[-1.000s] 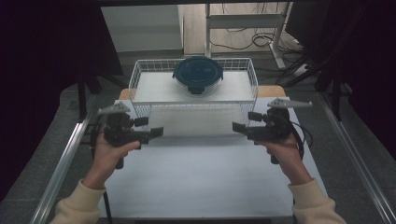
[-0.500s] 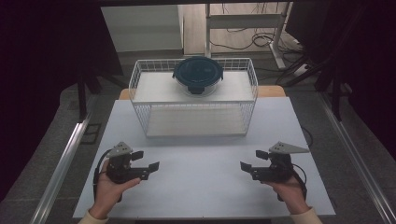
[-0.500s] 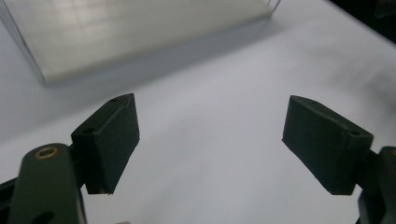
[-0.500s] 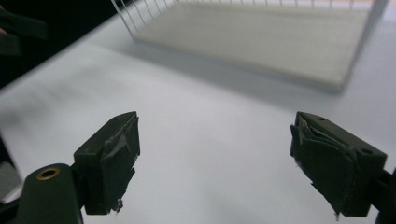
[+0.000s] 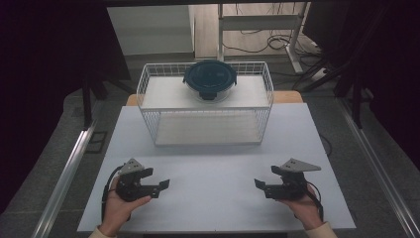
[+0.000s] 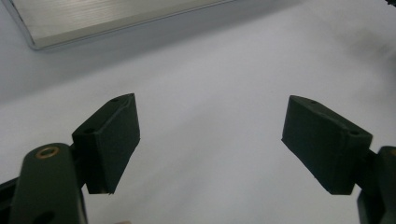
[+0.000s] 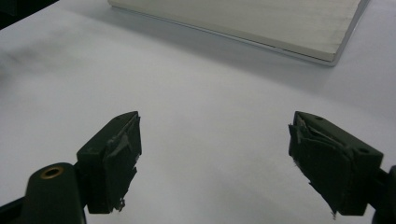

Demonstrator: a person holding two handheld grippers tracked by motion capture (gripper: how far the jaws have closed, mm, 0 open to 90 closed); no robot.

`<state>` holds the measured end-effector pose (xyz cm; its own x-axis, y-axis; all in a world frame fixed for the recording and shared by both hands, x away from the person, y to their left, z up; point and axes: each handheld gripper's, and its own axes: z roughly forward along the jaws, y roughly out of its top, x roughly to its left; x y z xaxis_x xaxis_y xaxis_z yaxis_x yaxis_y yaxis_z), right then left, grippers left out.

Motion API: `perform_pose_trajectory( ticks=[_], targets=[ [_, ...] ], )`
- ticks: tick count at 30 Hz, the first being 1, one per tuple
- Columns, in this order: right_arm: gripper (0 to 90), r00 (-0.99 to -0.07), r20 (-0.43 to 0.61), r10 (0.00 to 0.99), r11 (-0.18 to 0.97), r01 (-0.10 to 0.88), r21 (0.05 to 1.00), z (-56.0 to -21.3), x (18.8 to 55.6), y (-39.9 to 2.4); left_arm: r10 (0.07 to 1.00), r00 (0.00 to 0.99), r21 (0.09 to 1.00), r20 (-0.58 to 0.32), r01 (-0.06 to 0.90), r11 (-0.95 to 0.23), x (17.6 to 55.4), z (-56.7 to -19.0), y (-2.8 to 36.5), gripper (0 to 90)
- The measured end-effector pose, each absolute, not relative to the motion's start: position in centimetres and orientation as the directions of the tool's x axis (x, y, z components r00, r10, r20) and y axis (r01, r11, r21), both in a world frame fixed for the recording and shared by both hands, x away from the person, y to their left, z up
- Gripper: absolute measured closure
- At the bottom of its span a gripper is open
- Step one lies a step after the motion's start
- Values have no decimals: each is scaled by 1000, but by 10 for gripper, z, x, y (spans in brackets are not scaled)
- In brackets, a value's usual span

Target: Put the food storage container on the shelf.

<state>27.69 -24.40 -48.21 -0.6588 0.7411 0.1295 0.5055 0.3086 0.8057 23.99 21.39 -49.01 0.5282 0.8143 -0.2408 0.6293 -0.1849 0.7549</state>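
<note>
Nothing begun yet: left gripper [image 5: 159, 186] and right gripper [image 5: 261, 185] spread wide, empty, near the desk's [image 5: 213, 163] front edge, well apart from the lidded bowl [image 5: 210, 78] in the wire basket [image 5: 208, 126] at the back edge.

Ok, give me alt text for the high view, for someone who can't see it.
Two hands rest on a white table, each with an open black gripper, left gripper and right gripper pointing toward each other. Beyond them stands a white wire basket holding a round container with a dark blue lid.

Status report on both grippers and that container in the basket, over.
Left gripper and right gripper: jaws open, empty, low over white table. Round dark-blue lidded container in white wire basket, untouched. Path clear.
</note>
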Motion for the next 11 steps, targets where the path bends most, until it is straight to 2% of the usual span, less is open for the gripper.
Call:
perform_pose_trajectory(
  ticks=[11],
  targets=[
    [167,-656,104,748,318,492,810,-483,277,-246,823,519,757,-230,627,-184,241,-491,216,187]
  ],
)
